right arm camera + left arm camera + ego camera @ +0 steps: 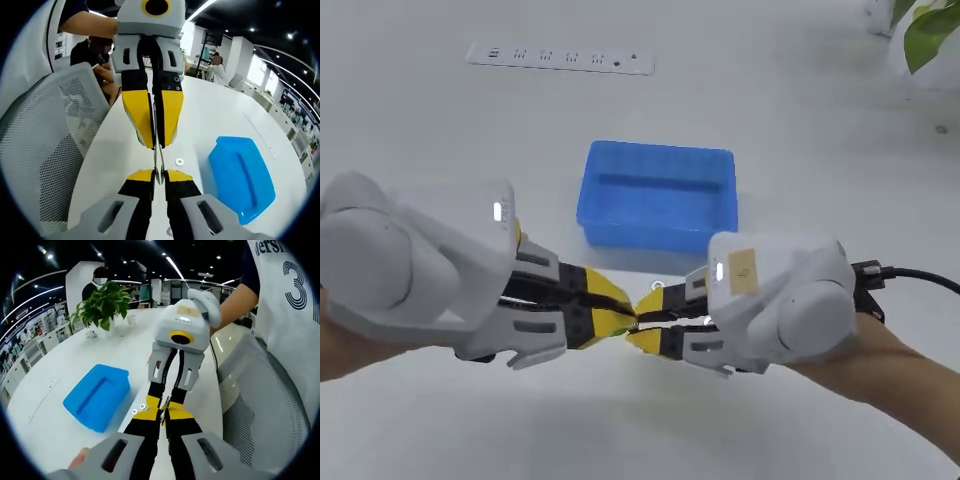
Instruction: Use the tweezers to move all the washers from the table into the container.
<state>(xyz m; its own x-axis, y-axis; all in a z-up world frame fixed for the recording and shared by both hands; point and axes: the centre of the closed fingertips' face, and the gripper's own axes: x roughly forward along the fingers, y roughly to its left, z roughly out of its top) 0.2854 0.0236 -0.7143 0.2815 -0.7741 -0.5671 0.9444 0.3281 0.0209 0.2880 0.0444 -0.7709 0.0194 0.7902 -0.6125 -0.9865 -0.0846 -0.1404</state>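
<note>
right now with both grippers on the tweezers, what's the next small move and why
Probably release the left gripper so the right gripper carries the tweezers alone: both are shut on them tip to tip, and washers lie beside the blue container.

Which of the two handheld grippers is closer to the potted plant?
Right. In the head view the potted plant stands at the far right corner; the right gripper is on that side, nearer the person, while the left gripper lies farther left.

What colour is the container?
The container is blue, clearest in the head view.
</note>
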